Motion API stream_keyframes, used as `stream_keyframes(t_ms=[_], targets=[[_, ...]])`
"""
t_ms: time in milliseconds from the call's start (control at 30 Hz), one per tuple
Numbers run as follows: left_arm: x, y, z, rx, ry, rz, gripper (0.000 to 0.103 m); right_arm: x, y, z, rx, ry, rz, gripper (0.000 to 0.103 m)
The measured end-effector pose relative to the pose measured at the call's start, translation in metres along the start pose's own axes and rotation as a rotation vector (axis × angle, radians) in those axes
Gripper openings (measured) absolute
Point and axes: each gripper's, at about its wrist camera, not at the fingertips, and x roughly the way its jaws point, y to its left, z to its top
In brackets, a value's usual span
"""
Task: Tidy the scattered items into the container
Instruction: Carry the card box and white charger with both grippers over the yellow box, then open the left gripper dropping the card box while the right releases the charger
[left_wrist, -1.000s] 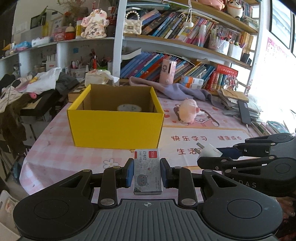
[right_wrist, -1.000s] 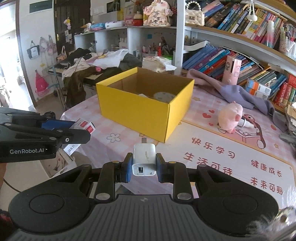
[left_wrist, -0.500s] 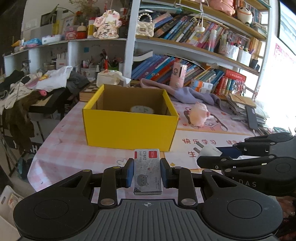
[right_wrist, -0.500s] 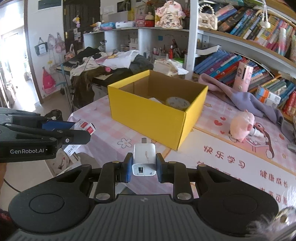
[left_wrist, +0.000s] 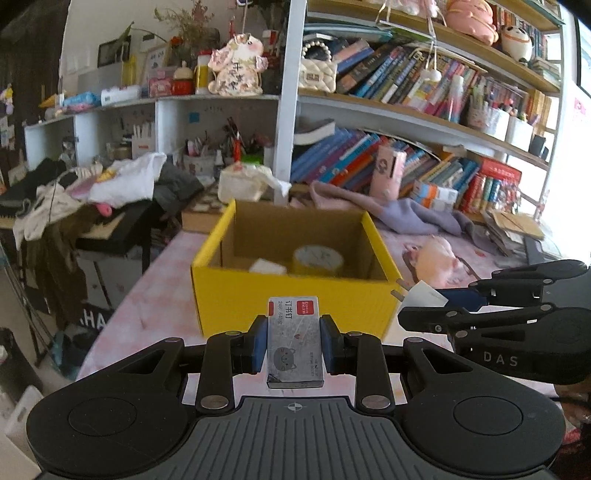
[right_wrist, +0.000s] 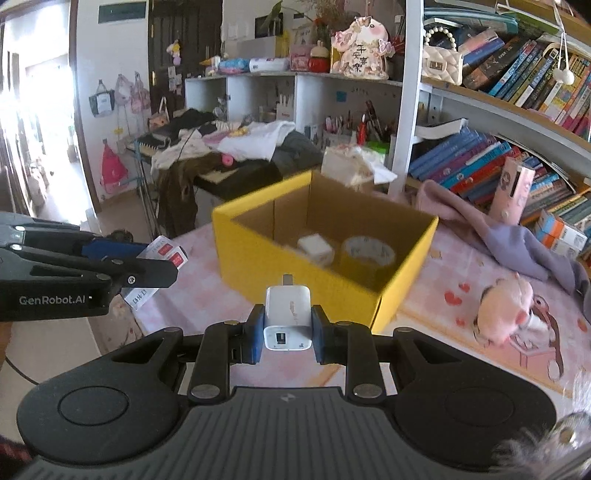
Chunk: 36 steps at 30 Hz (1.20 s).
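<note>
The left tongs (left_wrist: 294, 341) clench a small staple box (left_wrist: 294, 341), and the right tongs (right_wrist: 287, 328) clench a white charger (right_wrist: 287, 315), each gripped by its sides for dropping. The yellow box (left_wrist: 295, 295) sits ahead on the desk (right_wrist: 436, 295), already holding a tape roll (right_wrist: 367, 254) and a white block (right_wrist: 316, 247).

"GenRobot.AI" stands in white on the left hand-held gripper (right_wrist: 155, 254), "DAS" on the right hand-held gripper (left_wrist: 417, 299), and "订书钉" on the small staple box (left_wrist: 294, 339).
</note>
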Motion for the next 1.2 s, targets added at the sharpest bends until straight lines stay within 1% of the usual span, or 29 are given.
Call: stream_keyframes(t_ms=[133, 267, 433, 533, 633, 767, 833, 933, 1033, 1100, 1200], targets=[[0.022, 0.001, 0.023, 0.027, -0.012, 0.011, 0.028, 0.020, -0.019, 0.023, 0.001, -0.029, 0.009, 0.024], [0.055, 0.000, 0.043, 0.072, -0.006, 0.023, 0.028, 0.045, -0.040, 0.042, -0.013, -0.039, 0.014, 0.024], [0.096, -0.003, 0.063, 0.101, 0.022, 0.010, 0.028, 0.081, -0.064, 0.055, -0.030, -0.007, 0.021, 0.024], [0.123, -0.007, 0.071, 0.130, 0.058, -0.009, 0.028, 0.106, -0.075, 0.058, -0.064, 0.035, 0.028, 0.024], [0.155, -0.009, 0.078, 0.167, 0.125, -0.044, 0.028, 0.133, -0.081, 0.058, -0.140, 0.091, 0.045, 0.024], [0.200, -0.014, 0.083, 0.280, 0.258, -0.071, 0.028, 0.169, -0.083, 0.059, -0.315, 0.179, 0.078, 0.024], [0.218, -0.015, 0.085, 0.312, 0.316, -0.083, 0.028, 0.185, -0.083, 0.059, -0.387, 0.230, 0.100, 0.024], [0.243, -0.013, 0.087, 0.306, 0.406, -0.109, 0.028, 0.205, -0.081, 0.059, -0.478, 0.299, 0.134, 0.024], [0.263, -0.010, 0.084, 0.297, 0.490, -0.108, 0.028, 0.220, -0.077, 0.056, -0.569, 0.347, 0.150, 0.024], [0.271, -0.009, 0.081, 0.295, 0.522, -0.105, 0.028, 0.226, -0.075, 0.053, -0.614, 0.378, 0.164, 0.024], [0.274, -0.009, 0.078, 0.297, 0.536, -0.115, 0.028, 0.230, -0.075, 0.051, -0.622, 0.392, 0.185, 0.024]])
